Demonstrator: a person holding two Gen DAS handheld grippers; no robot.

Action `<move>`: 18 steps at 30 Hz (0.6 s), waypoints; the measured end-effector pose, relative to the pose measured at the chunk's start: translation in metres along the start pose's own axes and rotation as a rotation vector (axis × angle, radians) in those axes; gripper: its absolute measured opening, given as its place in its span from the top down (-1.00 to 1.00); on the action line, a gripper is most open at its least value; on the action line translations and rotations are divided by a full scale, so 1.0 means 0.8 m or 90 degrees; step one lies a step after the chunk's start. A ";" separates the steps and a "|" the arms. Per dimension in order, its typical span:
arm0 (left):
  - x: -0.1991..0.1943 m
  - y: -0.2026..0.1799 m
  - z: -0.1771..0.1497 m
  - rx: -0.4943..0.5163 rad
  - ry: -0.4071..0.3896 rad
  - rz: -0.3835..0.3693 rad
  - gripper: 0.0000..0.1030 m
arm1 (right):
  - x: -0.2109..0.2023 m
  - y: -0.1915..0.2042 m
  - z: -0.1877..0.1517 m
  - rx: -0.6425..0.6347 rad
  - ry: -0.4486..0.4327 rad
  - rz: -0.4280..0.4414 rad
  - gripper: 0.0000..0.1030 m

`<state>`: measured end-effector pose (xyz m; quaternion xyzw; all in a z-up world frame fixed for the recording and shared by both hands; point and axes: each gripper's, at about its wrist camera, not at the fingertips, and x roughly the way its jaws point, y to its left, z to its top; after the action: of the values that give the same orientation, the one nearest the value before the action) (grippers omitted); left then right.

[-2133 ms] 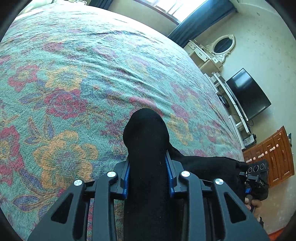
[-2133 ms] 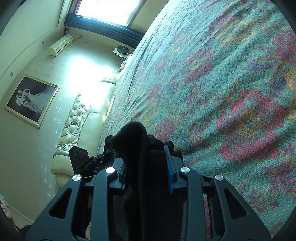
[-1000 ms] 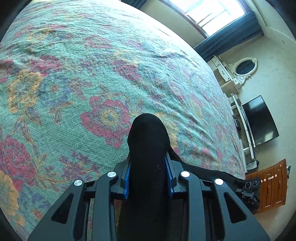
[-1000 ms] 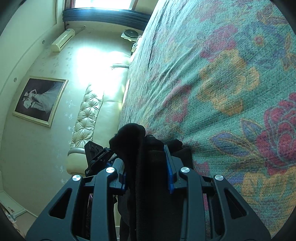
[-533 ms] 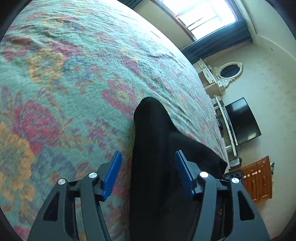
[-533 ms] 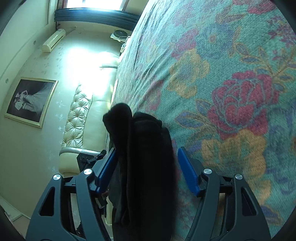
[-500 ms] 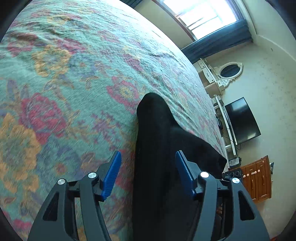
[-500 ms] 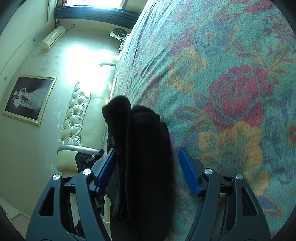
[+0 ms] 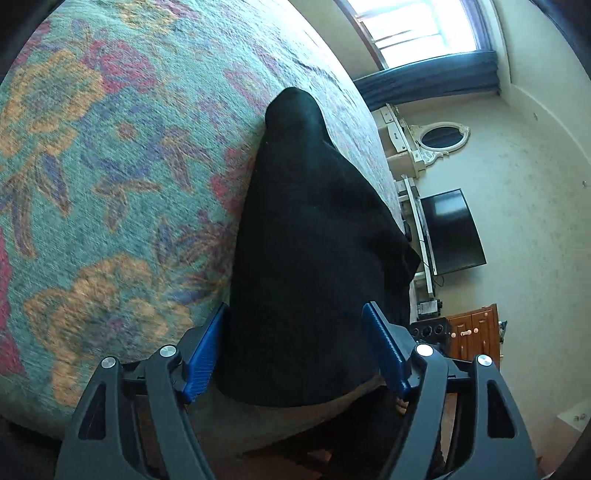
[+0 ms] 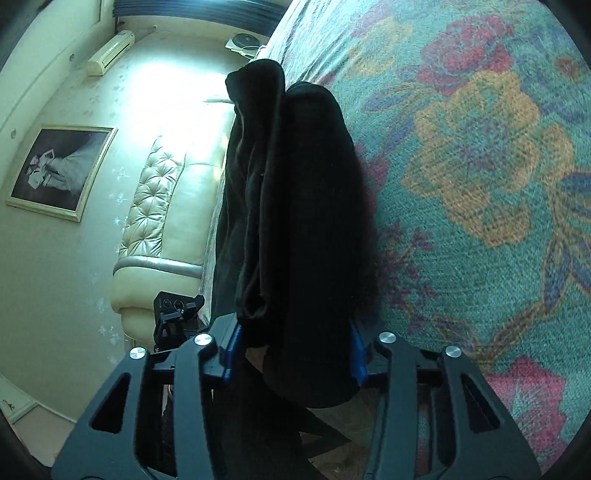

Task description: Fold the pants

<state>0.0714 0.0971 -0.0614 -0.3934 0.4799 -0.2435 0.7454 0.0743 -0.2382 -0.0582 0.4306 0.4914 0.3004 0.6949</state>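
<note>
Black pants [image 9: 310, 229] lie bunched at the near edge of the floral bedspread [image 9: 110, 155]. Left gripper [image 9: 295, 350] and right gripper [image 10: 293, 347] both spread, gripping nothing; likely laid flat for folding.

- Daylight from the window [image 9: 421, 26] at top of my left view; panes blown out white.
- Right view: strong glare on the wall and the sofa [image 10: 166, 206], washed pale.
- The pants [image 9: 310, 236] read as flat black in both views, almost no fold detail; right view shows a few creases.
- Bedspread [image 9: 110, 166] evenly lit, smeared with motion blur at lower left in left view; sharper in right view.
- Heavy fisheye bending, dark vignette in all corners.
- My jaws' frames are dark, near-silhouette; space under them is in deep shadow.
</note>
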 end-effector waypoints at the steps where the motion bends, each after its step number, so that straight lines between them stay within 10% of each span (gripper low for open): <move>1: 0.002 -0.002 -0.002 0.008 -0.003 0.007 -0.40 | 0.000 0.000 0.000 0.002 -0.002 0.001 0.28; 8: 0.000 -0.009 -0.007 0.010 -0.028 0.046 0.24 | -0.012 0.015 0.001 0.002 -0.016 0.030 0.41; 18: 0.001 -0.009 -0.031 0.032 -0.009 0.041 0.24 | -0.034 -0.023 -0.021 0.025 -0.017 0.039 0.41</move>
<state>0.0495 0.0835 -0.0619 -0.3604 0.4808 -0.2290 0.7658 0.0491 -0.2641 -0.0655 0.4631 0.4742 0.3062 0.6833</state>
